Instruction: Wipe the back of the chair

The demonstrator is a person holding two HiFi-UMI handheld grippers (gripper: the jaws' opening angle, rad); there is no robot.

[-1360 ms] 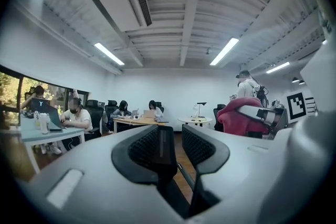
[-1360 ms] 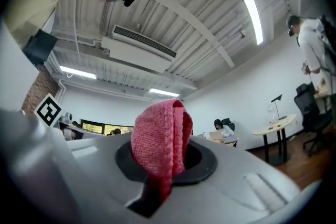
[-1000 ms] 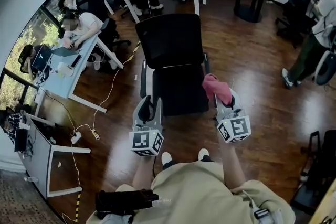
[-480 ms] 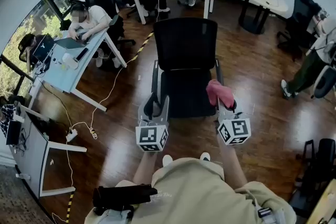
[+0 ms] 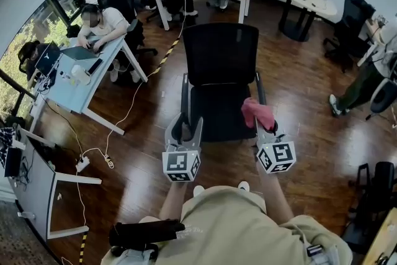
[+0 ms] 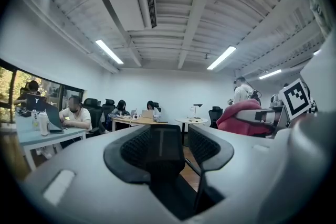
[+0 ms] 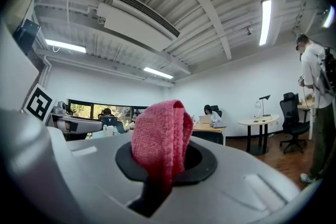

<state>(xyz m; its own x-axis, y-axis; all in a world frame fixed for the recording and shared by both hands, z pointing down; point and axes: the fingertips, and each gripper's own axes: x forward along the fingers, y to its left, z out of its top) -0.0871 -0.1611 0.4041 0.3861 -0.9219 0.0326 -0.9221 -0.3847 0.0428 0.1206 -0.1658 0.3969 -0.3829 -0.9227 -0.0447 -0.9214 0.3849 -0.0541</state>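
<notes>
The right gripper [image 5: 265,126] is clenched on a pink cloth [image 5: 257,112] that bunches up above its jaws. The left gripper [image 5: 183,128], alongside it, has its jaws apart with nothing between them. The black chair [image 5: 220,62] stands just ahead of both, seat nearest and back beyond, clear of the cloth. Each gripper's cube [image 5: 181,166] bears black-and-white square markers.

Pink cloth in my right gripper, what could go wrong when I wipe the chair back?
The right gripper pinches only part of the pink cloth, so rubbing could drag it free. The chair stands unheld on the wood floor, with the left gripper open and empty, so pressing its back may push it away.
</notes>
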